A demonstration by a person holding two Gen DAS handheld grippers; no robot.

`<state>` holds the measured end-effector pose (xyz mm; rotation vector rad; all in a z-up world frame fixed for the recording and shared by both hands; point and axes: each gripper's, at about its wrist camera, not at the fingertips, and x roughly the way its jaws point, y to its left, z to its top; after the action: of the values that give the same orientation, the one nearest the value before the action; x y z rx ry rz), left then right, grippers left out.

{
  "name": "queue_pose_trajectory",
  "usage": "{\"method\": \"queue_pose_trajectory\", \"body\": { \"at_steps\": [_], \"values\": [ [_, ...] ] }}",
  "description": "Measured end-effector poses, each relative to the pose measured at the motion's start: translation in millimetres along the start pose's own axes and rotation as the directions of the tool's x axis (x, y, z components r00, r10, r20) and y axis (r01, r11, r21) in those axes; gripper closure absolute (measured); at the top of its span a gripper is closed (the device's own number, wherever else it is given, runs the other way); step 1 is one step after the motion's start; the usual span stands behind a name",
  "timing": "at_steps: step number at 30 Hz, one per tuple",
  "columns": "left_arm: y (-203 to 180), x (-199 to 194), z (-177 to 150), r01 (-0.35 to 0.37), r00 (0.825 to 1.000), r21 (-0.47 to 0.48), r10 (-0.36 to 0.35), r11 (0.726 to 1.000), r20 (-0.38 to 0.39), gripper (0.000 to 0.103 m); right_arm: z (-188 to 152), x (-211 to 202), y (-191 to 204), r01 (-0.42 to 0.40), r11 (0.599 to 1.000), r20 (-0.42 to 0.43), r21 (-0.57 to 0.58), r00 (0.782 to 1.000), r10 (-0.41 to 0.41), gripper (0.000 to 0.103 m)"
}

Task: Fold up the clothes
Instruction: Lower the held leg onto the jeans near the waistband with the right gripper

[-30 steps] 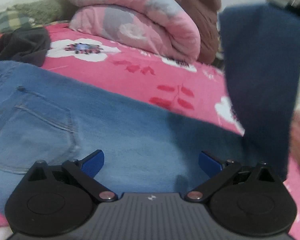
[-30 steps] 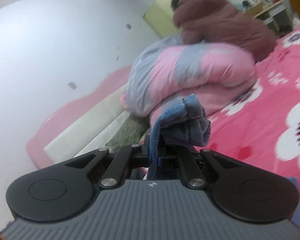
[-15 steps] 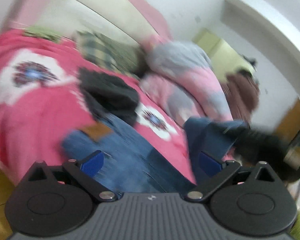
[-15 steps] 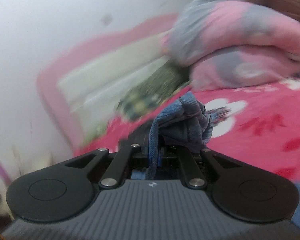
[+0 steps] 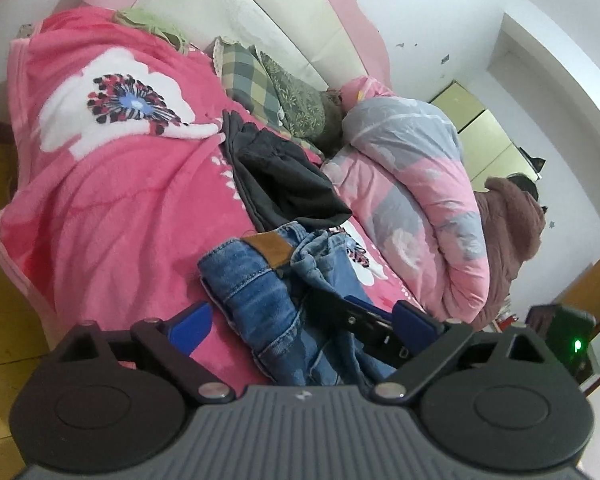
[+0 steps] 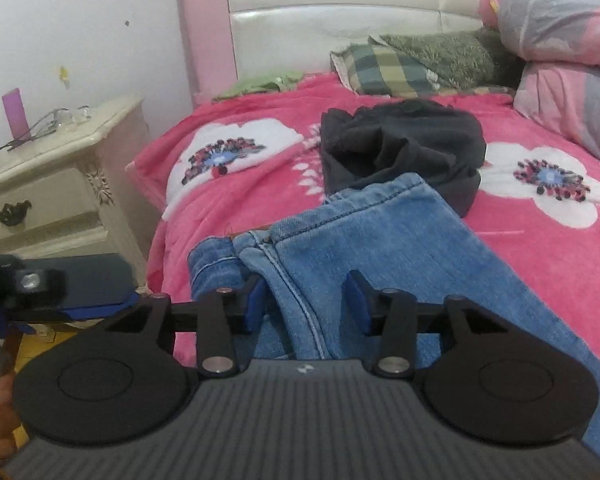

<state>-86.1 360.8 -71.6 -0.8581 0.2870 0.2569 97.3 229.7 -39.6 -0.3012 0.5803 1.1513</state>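
Blue jeans (image 5: pixel 260 300) lie folded on the pink flowered blanket (image 5: pixel 112 184), their brown waistband patch facing up. The folded-over leg (image 6: pixel 380 232) rests across the waist end. My right gripper (image 6: pixel 306 304) hovers low over that leg; its jaws are opening, the denim seam runs between the pads and they do not press on it. My left gripper (image 5: pixel 302 324) stands wide with its jaws closing a little, over the jeans' near edge, gripping nothing. The right gripper's finger (image 5: pixel 360 318) crosses between the left gripper's pads. One left finger (image 6: pixel 92 280) shows at the far left.
A crumpled black garment (image 6: pixel 400 152) lies just beyond the jeans. A rolled pink-grey quilt (image 5: pixel 420 184) and a brown garment (image 5: pixel 508 220) fill the right side. Plaid and green pillows (image 6: pixel 388 68) lean on the headboard. A cream nightstand (image 6: pixel 60 168) stands left of the bed.
The right gripper came down with the bunched jeans leg, laid it over the waist end, and went from shut to partly open. The left gripper swung round toward the waistband.
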Motion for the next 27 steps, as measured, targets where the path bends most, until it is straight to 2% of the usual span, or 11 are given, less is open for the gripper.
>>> {"method": "queue_pose_trajectory", "body": {
  "at_steps": [3, 7, 9, 10, 11, 14, 19, 22, 24, 27],
  "values": [
    [2.3, 1.6, -1.9, -0.011, 1.000, -0.002, 0.011, 1.000, 0.007, 0.013, -3.1, 3.8, -1.9, 0.040, 0.998, 0.000, -0.054, 0.999, -0.040, 0.057],
    [12.2, 6.4, 0.2, -0.057, 0.998, -0.058, 0.058, 0.997, 0.022, 0.021, -6.3, 12.8, 11.3, 0.097, 0.979, -0.008, -0.177, 0.995, -0.100, 0.059],
    [20.9, 9.6, 3.0, -0.080, 0.996, -0.106, 0.084, 0.991, 0.032, 0.028, -5.8, 15.6, 14.3, 0.124, 0.973, 0.000, -0.194, 0.992, -0.126, 0.074],
    [24.5, 11.3, 4.6, -0.094, 0.994, -0.124, 0.099, 0.988, 0.036, 0.030, -4.8, 15.7, 12.9, 0.121, 0.976, 0.004, -0.180, 0.993, -0.122, 0.095],
    [27.4, 13.1, 6.3, -0.108, 0.993, -0.138, 0.115, 0.984, 0.039, 0.033, -3.9, 14.8, 11.5, 0.121, 0.979, 0.013, -0.163, 0.993, -0.121, 0.098],
    [35.0, 17.0, 10.8, -0.135, 0.988, -0.175, 0.146, 0.975, 0.052, 0.039, 0.0, 3.6, 15.1, 0.137, 0.979, 0.076, -0.151, 0.989, -0.127, 0.099],
    [42.3, 18.8, 16.5, -0.149, 0.983, -0.201, 0.167, 0.968, 0.078, 0.039, 18.8, -14.6, 28.4, 0.129, 0.978, 0.165, -0.165, 0.981, -0.101, 0.099],
    [45.1, 17.8, 17.0, -0.164, 0.979, -0.216, 0.186, 0.963, 0.084, 0.039, 17.6, 4.5, 41.6, 0.125, 0.967, 0.113, -0.224, 0.988, -0.101, 0.099],
    [46.9, 15.0, 17.6, -0.171, 0.976, -0.222, 0.196, 0.960, 0.096, 0.039, 8.1, 19.5, 44.4, 0.083, 0.969, 0.042, -0.232, 0.996, -0.076, 0.095],
    [47.2, 9.8, 18.8, -0.157, 0.975, -0.208, 0.185, 0.965, 0.122, 0.038, -4.2, 20.8, 50.4, 0.068, 0.965, 0.025, -0.254, 0.998, -0.063, 0.090]
  ]
}}
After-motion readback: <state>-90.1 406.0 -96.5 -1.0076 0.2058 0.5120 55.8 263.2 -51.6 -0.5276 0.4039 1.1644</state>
